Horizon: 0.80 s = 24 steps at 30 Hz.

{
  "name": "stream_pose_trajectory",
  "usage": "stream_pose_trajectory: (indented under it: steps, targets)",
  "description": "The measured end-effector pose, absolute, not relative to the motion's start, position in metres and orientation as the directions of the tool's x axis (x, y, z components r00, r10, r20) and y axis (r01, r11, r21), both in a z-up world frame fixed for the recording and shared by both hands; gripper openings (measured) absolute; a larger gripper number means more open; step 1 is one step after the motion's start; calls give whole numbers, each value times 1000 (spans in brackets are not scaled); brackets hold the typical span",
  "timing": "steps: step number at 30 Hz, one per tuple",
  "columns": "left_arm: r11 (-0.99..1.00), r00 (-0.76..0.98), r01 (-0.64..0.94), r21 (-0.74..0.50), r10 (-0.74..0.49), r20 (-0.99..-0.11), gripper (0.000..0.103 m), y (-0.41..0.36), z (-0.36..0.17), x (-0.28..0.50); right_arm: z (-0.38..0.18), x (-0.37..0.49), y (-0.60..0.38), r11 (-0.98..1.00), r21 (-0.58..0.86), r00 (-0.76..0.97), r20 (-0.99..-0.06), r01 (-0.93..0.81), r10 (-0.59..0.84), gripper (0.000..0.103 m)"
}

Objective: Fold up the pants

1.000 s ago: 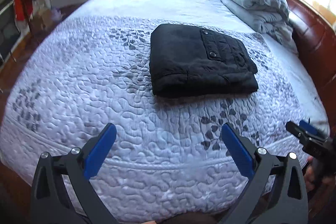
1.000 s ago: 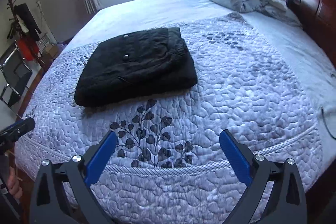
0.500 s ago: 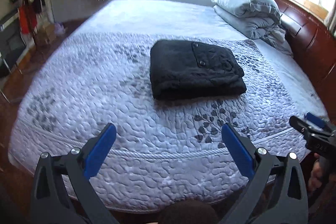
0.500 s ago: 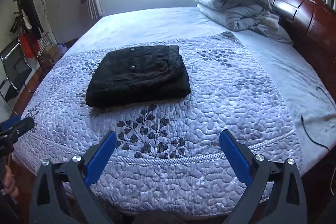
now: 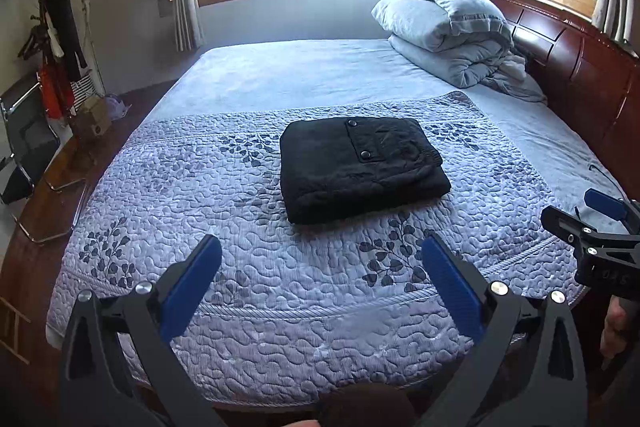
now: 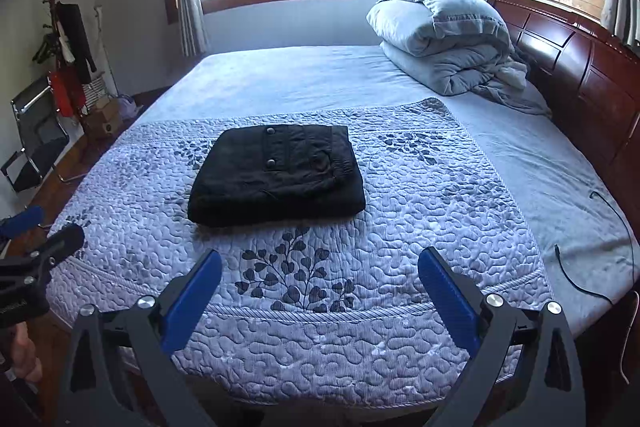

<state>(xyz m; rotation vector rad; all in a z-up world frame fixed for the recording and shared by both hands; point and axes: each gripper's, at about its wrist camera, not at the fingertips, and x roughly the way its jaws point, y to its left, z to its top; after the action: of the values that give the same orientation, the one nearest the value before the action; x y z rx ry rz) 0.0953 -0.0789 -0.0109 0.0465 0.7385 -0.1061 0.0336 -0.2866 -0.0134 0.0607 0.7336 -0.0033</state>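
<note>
Black pants (image 5: 360, 167) (image 6: 278, 175) lie folded into a compact rectangle on the quilted bedspread (image 5: 200, 195) (image 6: 420, 195), a buttoned pocket flap facing up. My left gripper (image 5: 320, 259) hangs open over the foot of the bed, well short of the pants, with nothing between its blue pads. My right gripper (image 6: 320, 263) is open too and just as far back. The right gripper (image 5: 592, 223) shows at the right edge of the left wrist view. At the left edge of the right wrist view is the left gripper (image 6: 36, 231), held by a hand (image 6: 24, 355).
A folded grey duvet (image 5: 452, 31) (image 6: 444, 35) is piled at the head of the bed by the dark wooden headboard (image 5: 580, 67). A black cable (image 6: 600, 247) lies on the sheet at right. A chair (image 6: 36, 143) and coat rack (image 5: 52, 39) stand on the floor at left.
Both grippers have pulled back and risen away from the bed, so the pants look smaller and farther off. More of the room and windows shows. The pants have not moved.
</note>
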Motion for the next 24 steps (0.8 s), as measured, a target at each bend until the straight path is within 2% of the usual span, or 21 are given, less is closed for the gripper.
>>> stream_pose_trajectory:
  steps: [24]
  targets:
    - [996,721,84,-13,-70,-690,100,-78,-12,99,-11,33,-288,998,55,748,-663,22,20,99]
